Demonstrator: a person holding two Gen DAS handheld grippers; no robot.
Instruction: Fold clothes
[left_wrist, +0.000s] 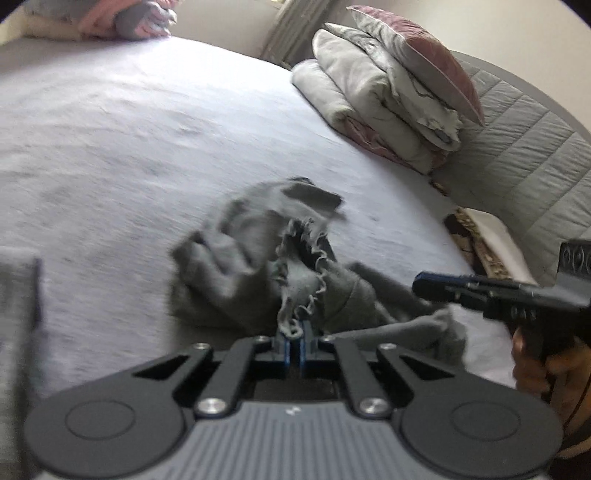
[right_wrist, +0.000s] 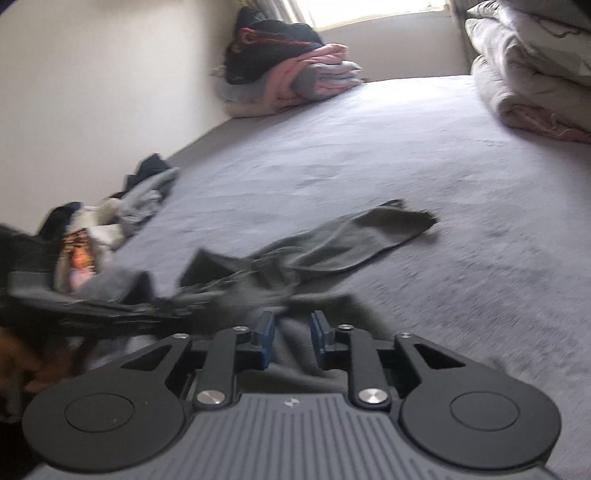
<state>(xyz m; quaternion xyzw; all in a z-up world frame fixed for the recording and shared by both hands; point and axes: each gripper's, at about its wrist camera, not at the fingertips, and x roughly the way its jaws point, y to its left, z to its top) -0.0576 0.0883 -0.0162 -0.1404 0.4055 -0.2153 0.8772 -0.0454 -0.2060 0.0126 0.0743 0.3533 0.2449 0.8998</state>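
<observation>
Between your left gripper's (left_wrist: 297, 334) blue pads, drawn right together, you've got a pinch of the grey garment (left_wrist: 258, 258) — its frilly, ruffled edge bunches up just above the fingertips. That's a firm nip on the cloth. The rest of that garment lies crumpled on the grey bed sheet (left_wrist: 129, 129) straight ahead, one dark flap sticking out at the far end.

Your right gripper (right_wrist: 291, 334) is another story: its jaws stand partly apart, blue pads clear of each other, with grey fabric lying beneath and between them but not squeezed. From the left wrist camera you see it (left_wrist: 436, 290) coming in from the right, just beside a fold of the garment, your hand (left_wrist: 535, 363) wrapped round its handle.

From the right wrist camera the garment (right_wrist: 351, 240) stretches away across the sheet, a long piece reaching out toward the middle of the bed. Left of it, near the wall, sits a jumble of unfolded clothes (right_wrist: 110, 229). Far off in the corner there's a stack of folded pink and grey items (right_wrist: 295, 77), and well over to the right a pile of bedding (left_wrist: 388, 103) topped with a mauve pillow (left_wrist: 424, 55).
</observation>
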